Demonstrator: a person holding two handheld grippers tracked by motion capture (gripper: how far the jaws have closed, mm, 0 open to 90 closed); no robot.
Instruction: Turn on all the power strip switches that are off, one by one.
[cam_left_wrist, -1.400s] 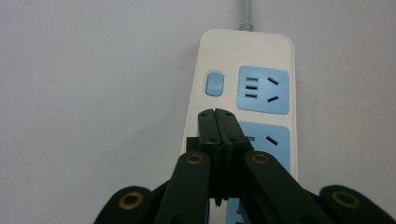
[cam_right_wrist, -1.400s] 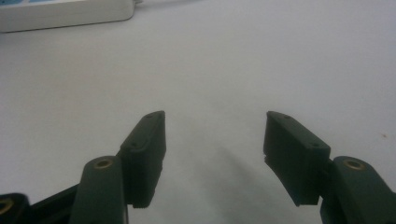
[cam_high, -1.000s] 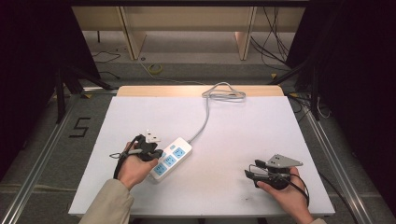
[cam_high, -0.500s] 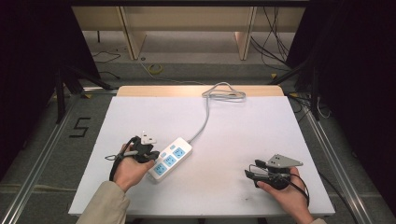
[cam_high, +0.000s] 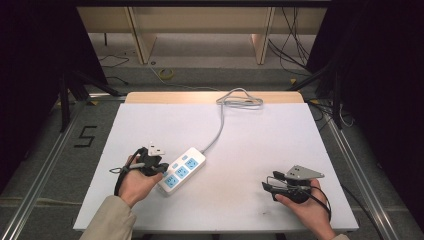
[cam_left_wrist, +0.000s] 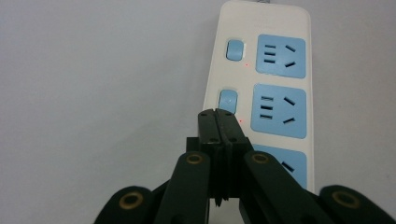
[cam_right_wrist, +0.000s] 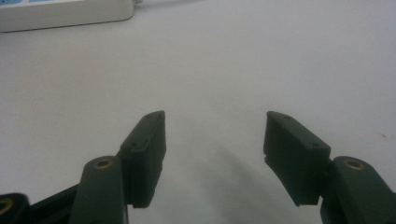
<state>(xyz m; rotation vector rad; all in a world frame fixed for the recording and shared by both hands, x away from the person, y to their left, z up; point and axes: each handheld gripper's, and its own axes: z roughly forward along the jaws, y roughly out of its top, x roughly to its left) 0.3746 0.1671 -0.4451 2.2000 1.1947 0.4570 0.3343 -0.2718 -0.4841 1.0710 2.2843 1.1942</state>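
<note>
One power strip (cam_left_wrist: 261, 88), left claw (cam_left_wrist: 217, 113) pinched together, seemingly over its third switch.

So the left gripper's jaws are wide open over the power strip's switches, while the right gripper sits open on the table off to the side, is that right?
Not quite. The left gripper is shut, its jaws pressed together with nothing between them, as the left gripper view shows. The rest holds: it is over the switches of the power strip, and the right gripper is open, off to the side over the table.
</note>
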